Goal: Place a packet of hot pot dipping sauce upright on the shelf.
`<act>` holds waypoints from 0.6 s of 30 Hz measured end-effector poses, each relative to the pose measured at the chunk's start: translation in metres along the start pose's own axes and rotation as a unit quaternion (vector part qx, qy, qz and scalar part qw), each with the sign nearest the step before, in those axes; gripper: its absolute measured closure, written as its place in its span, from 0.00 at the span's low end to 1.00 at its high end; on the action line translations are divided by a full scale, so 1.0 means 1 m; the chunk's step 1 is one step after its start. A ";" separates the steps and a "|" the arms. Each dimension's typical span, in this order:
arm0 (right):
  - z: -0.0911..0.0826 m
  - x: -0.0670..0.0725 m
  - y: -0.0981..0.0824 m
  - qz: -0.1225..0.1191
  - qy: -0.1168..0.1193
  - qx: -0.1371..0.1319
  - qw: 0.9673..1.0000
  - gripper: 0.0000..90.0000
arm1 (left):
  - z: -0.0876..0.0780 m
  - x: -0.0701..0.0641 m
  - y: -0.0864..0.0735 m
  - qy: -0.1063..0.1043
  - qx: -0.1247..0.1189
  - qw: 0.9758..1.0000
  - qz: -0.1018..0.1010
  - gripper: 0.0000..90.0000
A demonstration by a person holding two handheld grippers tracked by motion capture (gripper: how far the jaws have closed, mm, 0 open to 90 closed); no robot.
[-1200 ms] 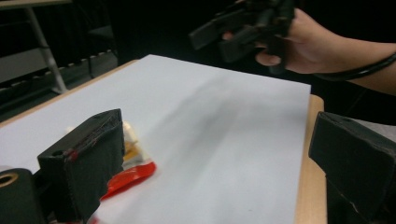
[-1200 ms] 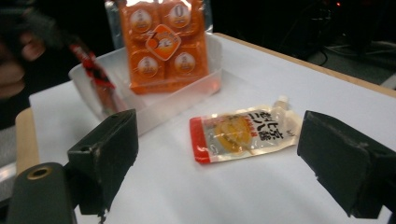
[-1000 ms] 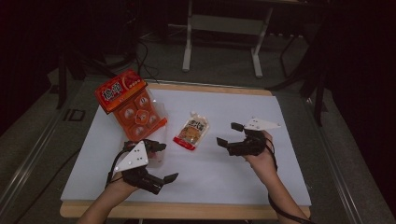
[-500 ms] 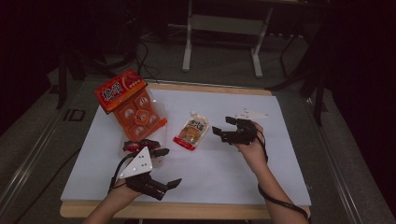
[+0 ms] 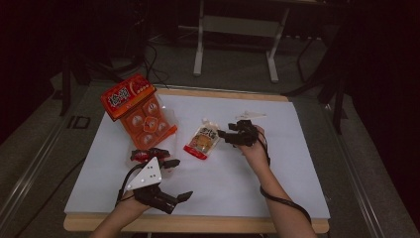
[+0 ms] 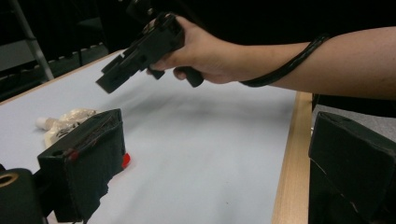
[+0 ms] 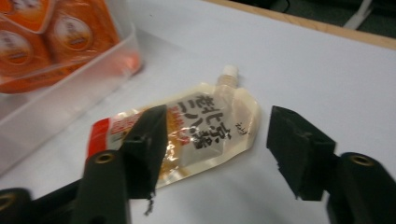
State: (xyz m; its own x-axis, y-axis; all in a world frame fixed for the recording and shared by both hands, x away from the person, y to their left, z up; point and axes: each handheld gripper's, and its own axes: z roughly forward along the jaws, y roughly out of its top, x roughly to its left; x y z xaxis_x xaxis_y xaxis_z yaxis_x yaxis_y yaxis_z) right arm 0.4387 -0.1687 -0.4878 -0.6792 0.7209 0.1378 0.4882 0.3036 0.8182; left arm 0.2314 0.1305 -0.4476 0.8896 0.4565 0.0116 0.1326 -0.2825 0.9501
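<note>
**Right claw closing in on the spouted pouch — grasp not yet made**

Spouted pouch [image 5: 202,141] lies flat on the white bench [image 5: 297,163], centre of the high view, cap pointing to the top of the frame, red bottom edge toward the lower left. Not lifted, not shifted into anything.

Right claw [image 5: 224,136] sits just right of the pouch in the high view, aimed at it. In the right gripper view the pouch [image 7: 196,135] lies beyond and partly between the two jaws; the jaws have just been closing, yet the pads do not press on it — released, nothing held.

Left claw [image 5: 173,179] rests at lower left of the high view, near the bench's front edge, jaws apart and holding nothing; well apart from the pouch.

Orange snack tray [image 5: 143,116] with its clear plastic shell stands at upper left, just beside the pouch, untouched.

Judgement: approach is nearly done; closing on the pouch, lifting and placing it all remain.
</note>
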 end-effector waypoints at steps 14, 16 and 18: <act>0.041 -0.013 0.004 0.017 -0.034 0.026 0.999 0.56 | -0.004 0.004 0.000 -0.001 -0.005 1.000 -0.005 0.05; 0.046 -0.015 0.003 0.016 -0.041 0.034 0.998 0.56 | -0.004 0.005 0.000 0.000 -0.004 1.000 -0.007 0.05; 0.050 -0.016 0.002 0.020 -0.044 0.038 0.998 0.56 | -0.004 0.004 -0.001 -0.001 -0.003 1.000 -0.006 0.05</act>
State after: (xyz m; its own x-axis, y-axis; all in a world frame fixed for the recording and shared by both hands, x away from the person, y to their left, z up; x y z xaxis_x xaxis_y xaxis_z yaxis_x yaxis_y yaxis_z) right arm 0.4781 -0.1481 -0.5165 -0.6090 0.7845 0.1171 0.5564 0.3174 0.7679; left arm 0.2335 0.1358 -0.4470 0.8887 0.4585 0.0005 0.1403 -0.2729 0.9517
